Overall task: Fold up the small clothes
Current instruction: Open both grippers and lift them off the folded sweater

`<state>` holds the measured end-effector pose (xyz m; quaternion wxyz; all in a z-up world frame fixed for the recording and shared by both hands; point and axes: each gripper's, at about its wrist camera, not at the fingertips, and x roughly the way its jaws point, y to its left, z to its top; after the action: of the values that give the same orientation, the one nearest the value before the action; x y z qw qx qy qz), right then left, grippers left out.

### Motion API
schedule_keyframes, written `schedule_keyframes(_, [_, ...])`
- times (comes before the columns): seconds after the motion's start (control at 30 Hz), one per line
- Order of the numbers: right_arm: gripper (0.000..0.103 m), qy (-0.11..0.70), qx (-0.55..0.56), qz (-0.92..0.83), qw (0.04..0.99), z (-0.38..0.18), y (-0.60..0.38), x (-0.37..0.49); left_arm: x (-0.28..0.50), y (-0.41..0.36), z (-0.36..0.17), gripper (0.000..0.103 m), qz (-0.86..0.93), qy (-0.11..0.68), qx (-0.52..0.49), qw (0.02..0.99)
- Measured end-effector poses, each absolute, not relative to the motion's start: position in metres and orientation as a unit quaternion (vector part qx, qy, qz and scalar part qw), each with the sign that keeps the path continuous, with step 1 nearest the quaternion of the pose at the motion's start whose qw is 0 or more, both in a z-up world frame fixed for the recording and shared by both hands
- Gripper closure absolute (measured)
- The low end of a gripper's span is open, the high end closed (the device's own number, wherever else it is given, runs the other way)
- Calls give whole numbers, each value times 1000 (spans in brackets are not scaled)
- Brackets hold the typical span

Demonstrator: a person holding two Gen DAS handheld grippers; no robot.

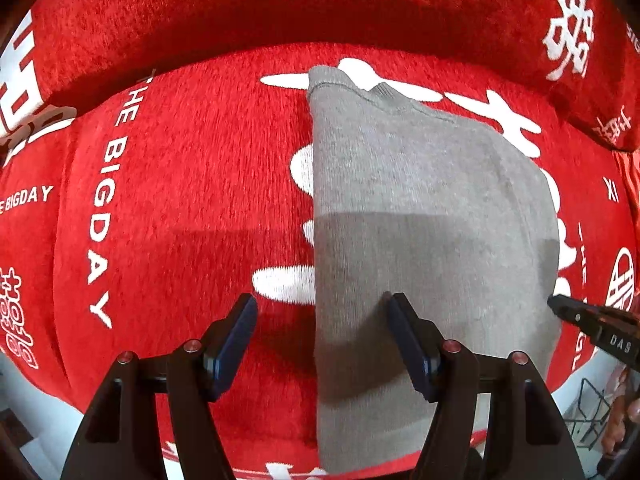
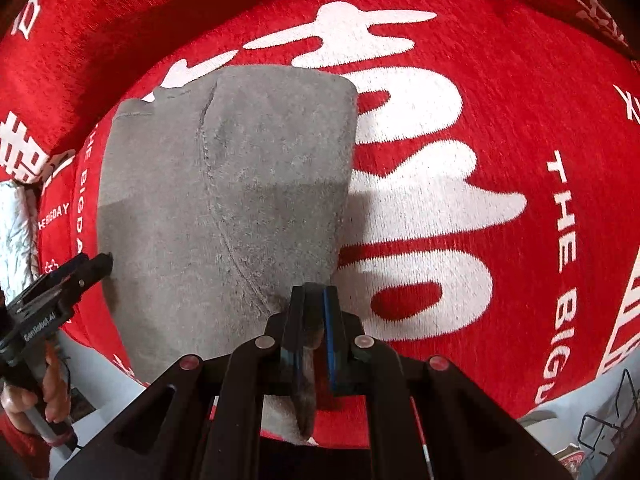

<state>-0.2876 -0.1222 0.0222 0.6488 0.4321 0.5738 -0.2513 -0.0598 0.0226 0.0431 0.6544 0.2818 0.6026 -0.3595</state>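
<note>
I see one grey garment [image 1: 424, 208] lying flat on red blanket [image 1: 192, 184]. Two grippers: left gripper [image 1: 320, 312] spread, straddling garment's left edge, not gripping; right gripper [image 2: 314, 300] pressed together, pinching garment's near right edge.

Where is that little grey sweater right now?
The grey sweater lies flat on the red printed blanket, its near edge pinched by the right gripper, the open left gripper above it.
</note>
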Motion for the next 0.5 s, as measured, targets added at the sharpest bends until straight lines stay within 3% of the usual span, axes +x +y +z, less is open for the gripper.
schedule_keyframes(0.43, [91,562,458,-253,641,57,-110,-301,-77,48,62,33,-328,599,317,658])
schedule_keyframes(0.5, [83,559,458,-254,643,66,-104,-302,-80,54,72,15,-324,593,314,667])
